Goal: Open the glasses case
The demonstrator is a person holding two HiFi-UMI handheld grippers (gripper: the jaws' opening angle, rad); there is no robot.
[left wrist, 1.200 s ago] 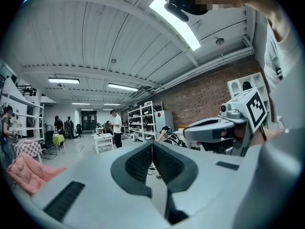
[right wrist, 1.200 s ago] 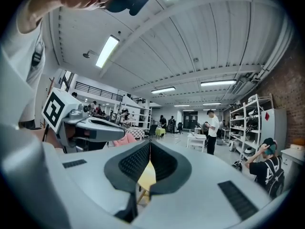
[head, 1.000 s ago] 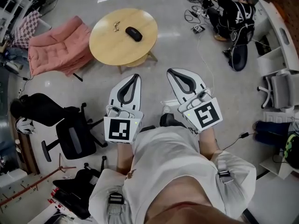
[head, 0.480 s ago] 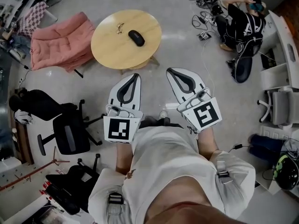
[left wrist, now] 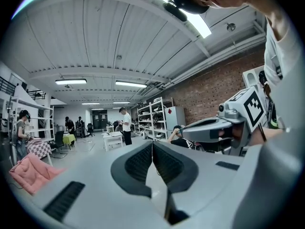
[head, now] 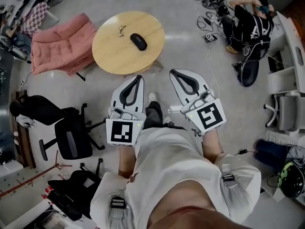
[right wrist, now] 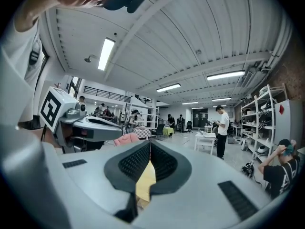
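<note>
Left claw (head: 137, 78) and right claw (head: 173, 73) are held level, closed, empty. Glasses case (head: 138, 41) on table (head: 110, 56), upper centre, is shown by head view alone.

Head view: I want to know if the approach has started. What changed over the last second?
The person stepped forward: a shoe now shows between the tools, and the round table sits slightly nearer. Nothing grasped or released. The left tool and right tool stay shut, empty; the glasses case lies untouched.

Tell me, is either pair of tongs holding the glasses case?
No, the glasses case lies on the round table, apart from the shut left tongs and right tongs.
</note>
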